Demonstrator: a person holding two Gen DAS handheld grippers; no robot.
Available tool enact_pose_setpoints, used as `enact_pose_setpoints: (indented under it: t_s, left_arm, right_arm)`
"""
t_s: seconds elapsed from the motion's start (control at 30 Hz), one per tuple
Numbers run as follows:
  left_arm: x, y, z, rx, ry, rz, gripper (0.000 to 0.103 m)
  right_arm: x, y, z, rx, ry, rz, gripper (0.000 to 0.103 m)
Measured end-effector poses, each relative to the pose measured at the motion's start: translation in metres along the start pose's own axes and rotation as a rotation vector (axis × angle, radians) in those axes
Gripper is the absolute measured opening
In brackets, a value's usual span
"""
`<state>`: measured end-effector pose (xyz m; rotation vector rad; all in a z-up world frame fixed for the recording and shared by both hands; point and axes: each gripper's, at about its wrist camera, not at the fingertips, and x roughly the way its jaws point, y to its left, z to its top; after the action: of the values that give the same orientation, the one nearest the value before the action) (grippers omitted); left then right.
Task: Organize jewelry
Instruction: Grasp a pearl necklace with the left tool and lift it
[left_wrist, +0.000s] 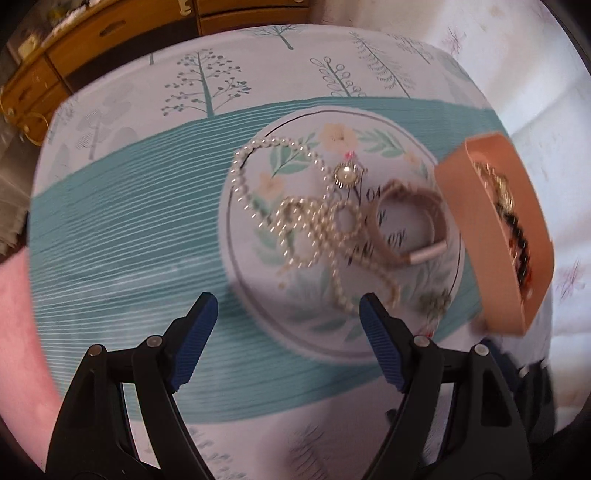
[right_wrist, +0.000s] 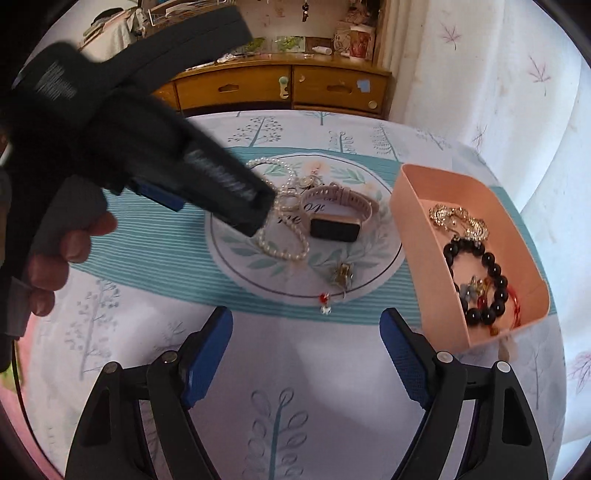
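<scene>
A round floral mat (left_wrist: 295, 325) (right_wrist: 373, 269) lies on the table. On it lie a pearl necklace (left_wrist: 240, 181) (right_wrist: 284, 254), a pearl brooch (left_wrist: 346, 175), a pink smartwatch (left_wrist: 410, 221) (right_wrist: 334, 221) and a small gold charm (right_wrist: 341, 277). A peach tray (left_wrist: 465, 229) (right_wrist: 417, 236) at the right holds a black bead bracelet (right_wrist: 495, 280) and gold pieces (right_wrist: 458, 219). My left gripper (left_wrist: 288, 325) is open just above the mat's near edge, over the pearls; it shows in the right wrist view (right_wrist: 207, 192). My right gripper (right_wrist: 306, 339) is open and empty, short of the mat.
A tree-print tablecloth (left_wrist: 122, 236) (right_wrist: 295, 387) covers the table. A wooden drawer cabinet (left_wrist: 110, 40) (right_wrist: 280, 88) stands behind it. A white curtain (right_wrist: 480, 74) hangs at the right. A red and white bead (right_wrist: 325, 304) lies at the mat's near edge.
</scene>
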<state>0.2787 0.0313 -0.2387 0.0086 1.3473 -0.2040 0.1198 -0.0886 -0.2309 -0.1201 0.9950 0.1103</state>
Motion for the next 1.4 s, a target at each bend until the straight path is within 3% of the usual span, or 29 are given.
enact_pose_setpoints:
  t_s: [0.07,0.2,0.27,0.37,0.53,0.63,0.7,0.83,0.97,1.2,1.4]
  left_arm:
    - [0.004,0.001,0.006,-0.023,-0.02,-0.022,0.077]
    - [0.007,-0.001,0.013,-0.035,-0.092,0.001,0.077]
    - [0.011,-0.001,0.016,-0.043,-0.096,-0.006,0.077]
    - [0.02,-0.002,0.019,-0.049,-0.086,-0.016,0.076]
    - [0.027,-0.02,0.022,0.047,-0.087,0.04,0.075]
    - [0.026,-0.021,0.022,0.039,-0.089,0.039,0.069]
    - [0.025,-0.023,0.022,0.034,-0.1,0.042,0.052]
    - [0.024,-0.024,0.019,0.026,-0.118,0.08,0.039]
    - [0.02,-0.019,0.016,0.001,-0.121,0.053,0.015]
    - [0.011,-0.01,0.011,-0.02,-0.104,-0.004,0.003]
    - [-0.012,-0.009,0.001,-0.005,-0.138,-0.014,0.003]
  right_arm:
    - [0.01,0.001,0.002,0.013,0.008,0.009,0.077]
    - [0.026,-0.002,0.004,0.034,0.038,-0.019,0.072]
    - [0.033,-0.004,0.005,0.058,0.04,-0.03,0.059]
    - [0.04,-0.007,0.008,0.063,0.039,-0.048,0.049]
    - [0.048,-0.014,0.011,0.063,0.024,-0.067,0.048]
    - [0.052,-0.022,0.016,0.073,0.011,-0.065,0.046]
    - [0.056,-0.026,0.02,0.081,0.013,-0.068,0.041]
    - [0.065,-0.034,0.028,0.116,0.038,-0.049,0.034]
    - [0.067,-0.037,0.029,0.121,0.048,-0.036,0.024]
    - [0.059,-0.04,0.025,0.147,0.074,-0.02,0.018]
    - [0.049,-0.041,0.023,0.168,0.071,0.001,0.017]
